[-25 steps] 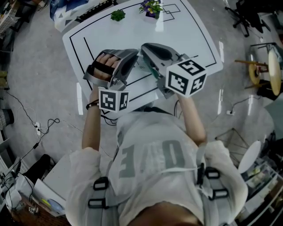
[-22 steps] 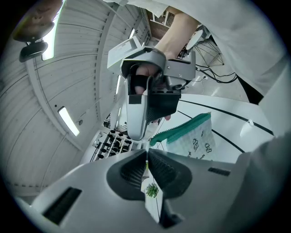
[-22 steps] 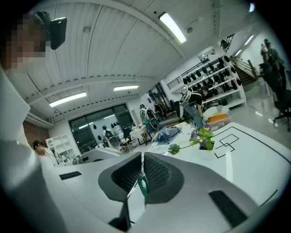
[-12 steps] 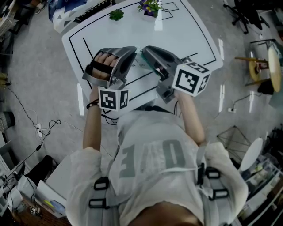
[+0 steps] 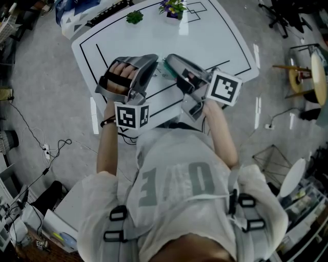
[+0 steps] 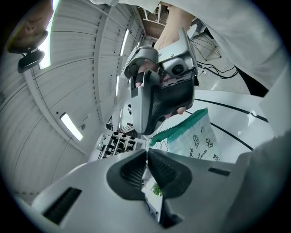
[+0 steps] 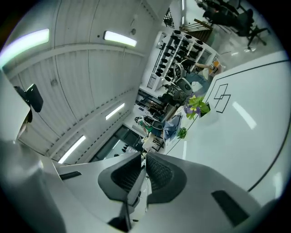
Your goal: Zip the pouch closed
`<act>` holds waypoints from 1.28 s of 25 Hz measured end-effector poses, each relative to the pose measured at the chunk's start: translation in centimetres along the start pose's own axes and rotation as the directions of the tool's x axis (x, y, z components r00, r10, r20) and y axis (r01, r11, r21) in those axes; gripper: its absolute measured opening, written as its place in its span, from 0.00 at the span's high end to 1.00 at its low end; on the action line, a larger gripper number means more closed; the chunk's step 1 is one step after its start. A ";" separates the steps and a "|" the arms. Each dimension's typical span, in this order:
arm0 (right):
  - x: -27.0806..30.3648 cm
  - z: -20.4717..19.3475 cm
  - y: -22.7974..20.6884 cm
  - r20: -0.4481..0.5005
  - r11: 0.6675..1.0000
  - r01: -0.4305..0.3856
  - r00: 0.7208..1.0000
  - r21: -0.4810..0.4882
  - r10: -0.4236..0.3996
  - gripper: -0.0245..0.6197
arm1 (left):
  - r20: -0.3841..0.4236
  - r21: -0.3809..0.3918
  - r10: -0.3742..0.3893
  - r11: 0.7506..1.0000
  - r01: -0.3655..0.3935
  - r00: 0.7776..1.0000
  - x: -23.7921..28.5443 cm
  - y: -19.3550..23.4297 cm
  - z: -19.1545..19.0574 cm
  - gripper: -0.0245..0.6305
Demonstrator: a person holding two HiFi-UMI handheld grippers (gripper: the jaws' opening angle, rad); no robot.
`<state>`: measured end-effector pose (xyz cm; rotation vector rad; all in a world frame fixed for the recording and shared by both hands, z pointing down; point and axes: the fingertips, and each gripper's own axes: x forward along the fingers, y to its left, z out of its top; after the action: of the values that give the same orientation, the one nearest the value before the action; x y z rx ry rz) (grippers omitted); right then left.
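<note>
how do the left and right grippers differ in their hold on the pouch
The left gripper is clamped on the pouch at its patterned fabric edge; the right gripper pinches only a thin strip, seemingly the pull of the teal zip. In the head view the left gripper's marker cube shows two faces, the right gripper's just one. Both have jaws nearly together and hold the pouch over the white table.

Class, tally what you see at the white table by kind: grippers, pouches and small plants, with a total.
Grippers: 2 (left gripper, right gripper)
Pouch: 1
Plants: 2 (green plant, flowering plant)
Total: 5
</note>
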<state>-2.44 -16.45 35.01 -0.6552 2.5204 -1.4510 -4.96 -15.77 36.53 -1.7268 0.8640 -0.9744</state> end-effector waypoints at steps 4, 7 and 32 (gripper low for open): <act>0.1 0.3 0.7 0.017 0.999 -0.035 0.999 0.031 0.034 0.93 | -0.012 -0.002 0.007 1.000 -0.007 1.000 0.1 0.3 -0.3 0.94; -0.1 0.5 0.7 0.031 0.997 -0.042 0.999 0.063 0.040 0.93 | -0.011 0.000 0.009 1.000 -0.009 1.000 0.0 0.4 -0.1 0.94; -0.1 -0.2 0.4 0.069 0.963 -0.119 0.992 0.241 0.106 0.93 | -0.016 0.008 0.023 1.000 -0.023 1.000 0.2 0.1 -0.3 0.94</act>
<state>-2.53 -16.05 34.77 -0.4940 2.2458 -1.6417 -5.19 -16.07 36.50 -1.7006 0.8876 -0.9769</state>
